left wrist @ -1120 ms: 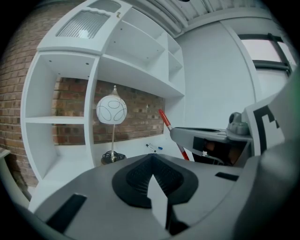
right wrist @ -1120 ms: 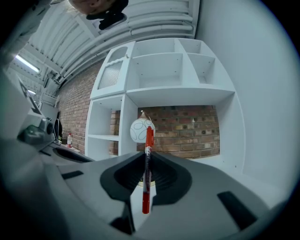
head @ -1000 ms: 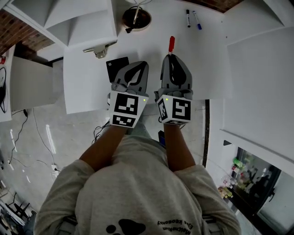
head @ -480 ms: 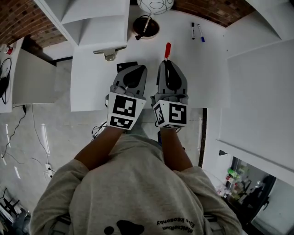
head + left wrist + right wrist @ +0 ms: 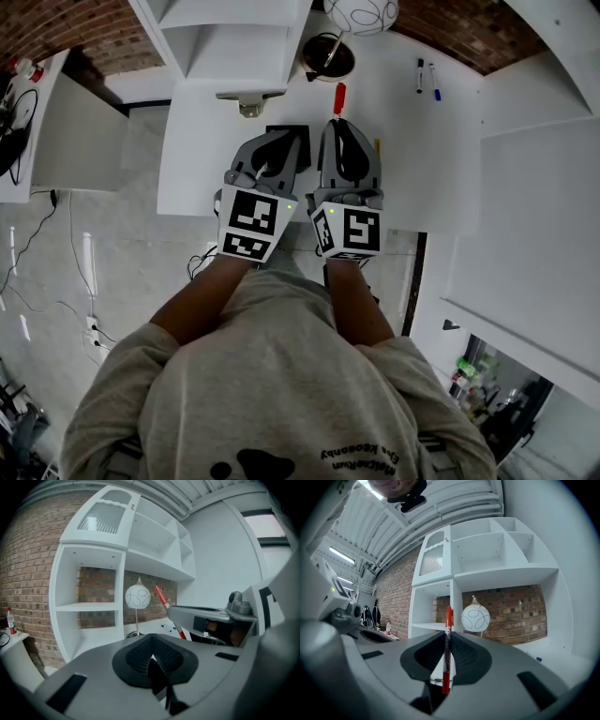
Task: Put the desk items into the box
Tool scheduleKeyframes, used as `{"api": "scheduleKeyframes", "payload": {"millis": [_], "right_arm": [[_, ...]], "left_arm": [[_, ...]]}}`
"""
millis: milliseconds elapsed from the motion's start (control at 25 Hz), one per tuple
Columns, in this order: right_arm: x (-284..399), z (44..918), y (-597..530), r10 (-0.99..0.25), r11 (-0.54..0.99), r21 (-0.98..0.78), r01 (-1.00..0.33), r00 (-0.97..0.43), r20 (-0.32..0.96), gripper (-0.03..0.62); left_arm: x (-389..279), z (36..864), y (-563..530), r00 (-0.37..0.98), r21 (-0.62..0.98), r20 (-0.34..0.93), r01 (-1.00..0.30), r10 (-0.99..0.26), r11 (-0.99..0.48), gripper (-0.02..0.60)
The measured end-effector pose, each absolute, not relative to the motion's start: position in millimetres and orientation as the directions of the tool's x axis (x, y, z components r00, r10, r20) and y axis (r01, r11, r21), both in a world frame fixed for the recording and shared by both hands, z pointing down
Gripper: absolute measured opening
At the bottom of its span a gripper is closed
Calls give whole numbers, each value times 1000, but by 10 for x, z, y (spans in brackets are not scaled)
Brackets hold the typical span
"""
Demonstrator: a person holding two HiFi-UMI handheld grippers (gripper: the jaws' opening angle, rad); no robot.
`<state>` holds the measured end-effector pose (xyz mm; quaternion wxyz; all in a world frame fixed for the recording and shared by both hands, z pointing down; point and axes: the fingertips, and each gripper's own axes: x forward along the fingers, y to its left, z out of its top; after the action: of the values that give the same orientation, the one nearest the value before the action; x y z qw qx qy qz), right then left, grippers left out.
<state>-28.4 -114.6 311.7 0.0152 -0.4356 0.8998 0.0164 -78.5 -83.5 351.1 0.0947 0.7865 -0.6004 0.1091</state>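
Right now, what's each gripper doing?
Left gripper: closed, nothing seen held.
Right gripper: closed on the red pen.

An office-like room: white desk (image 5: 403, 150), white shelving (image 5: 487, 562), brick wall (image 5: 522, 616).

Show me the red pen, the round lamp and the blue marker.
red pen (image 5: 447, 650): right gripper view, middle of the barrel.
round lamp (image 5: 137, 596): left gripper view, centre of the globe shade.
blue marker (image 5: 433, 82): head view, middle of its body.
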Motion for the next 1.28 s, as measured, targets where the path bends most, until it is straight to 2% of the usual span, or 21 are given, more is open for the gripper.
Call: {"api": "scheduleKeyframes", "payload": {"millis": [360,800,1280], "right_arm": [[-586,3243,-1147,-749,662,13,-749,-662,-29,52],[-875,3731,-1193,-709,705,26,-709,-703,49,52],[-1072,4155,-1118,-630,774,115,-623,-736,248,52]], "left_arm": [[-1028,3624,-789,210,29,308,-977,-928,-212,6],[-1241,3826,-765,166,43,350,-986,-922,-161,6],[-1316,3930,-781,157,61,364,-988,-918,-144,6]]}}
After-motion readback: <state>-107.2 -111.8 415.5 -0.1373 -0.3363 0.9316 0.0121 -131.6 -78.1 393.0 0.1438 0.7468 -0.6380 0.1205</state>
